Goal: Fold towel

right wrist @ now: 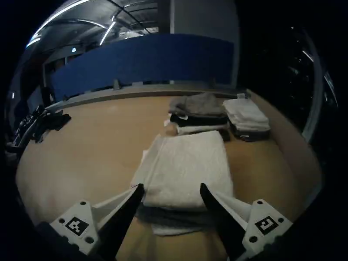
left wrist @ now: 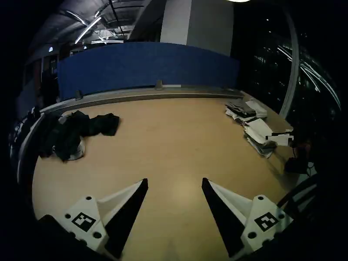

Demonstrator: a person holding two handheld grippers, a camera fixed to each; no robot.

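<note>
1. Left gripper view: my left gripper [left wrist: 174,185] has its fingers spread wide, nothing between them, just bare tabletop [left wrist: 174,139] ahead.
2. Far left on the table there's a heap of dark clothes [left wrist: 76,130], crumpled, w/ something pale under its near edge; can't tell what.
3. Far right, near the table edge, I see stacks of folded towels [left wrist: 254,124], greys and whites, well apart from the left gripper.
4. A blue partition [left wrist: 148,67] runs along the back edge of the table.
5. Right gripper view: my right gripper [right wrist: 170,187] is also wide open and isn't gripping anything.
6. The white towel [right wrist: 189,167] lies folded flat on the table [right wrist: 87,143] right in front, its near edge sitting between the two fingertips. Can't tell if the fingers touch it.
7. Under the towel's near edge a lower cloth layer [right wrist: 174,224] sticks out toward me, flat on the wood.
8. Just behind the towel: a grey and dark stack [right wrist: 198,111], and beside it, to the right, a white stack [right wrist: 245,115] on darker folds.
9. The dark clothes show far left at the table edge, well apart from the towel; the blue partition is at the back.
</note>
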